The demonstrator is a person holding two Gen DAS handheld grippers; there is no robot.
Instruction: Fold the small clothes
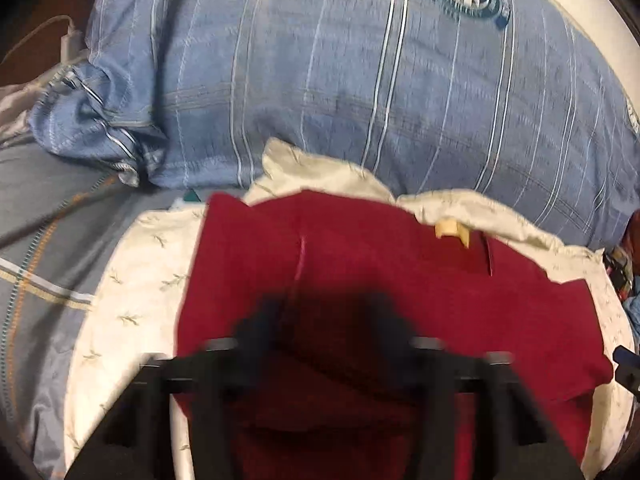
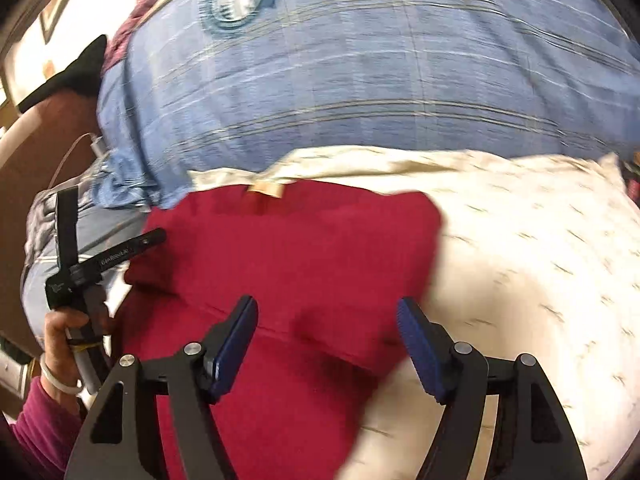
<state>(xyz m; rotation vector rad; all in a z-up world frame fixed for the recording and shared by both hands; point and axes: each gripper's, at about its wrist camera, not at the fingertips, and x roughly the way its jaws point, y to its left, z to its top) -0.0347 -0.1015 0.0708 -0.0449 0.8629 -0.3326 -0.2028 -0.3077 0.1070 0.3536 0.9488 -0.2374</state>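
A dark red garment (image 1: pixel 360 264) lies partly folded on a cream patterned pillow (image 1: pixel 132 280), with a tan label (image 1: pixel 450 230) at its far edge. My left gripper (image 1: pixel 326 316) hovers over the garment; it is blurred, its fingers stand apart with red cloth between them. In the right wrist view the garment (image 2: pixel 288 248) lies left of centre on the pillow (image 2: pixel 520 248). My right gripper (image 2: pixel 326 320) is open and empty just above the garment's near fold. The left gripper's body (image 2: pixel 86 268), held by a hand, shows at the garment's left edge.
A large blue striped pillow (image 1: pixel 360 80) with a round logo (image 2: pixel 234 0) lies behind the cream pillow. Grey-blue striped bedding (image 1: pixel 44 248) lies to the left. A white charger cable (image 1: pixel 66 36) and brown headboard (image 2: pixel 36 160) are at the far left.
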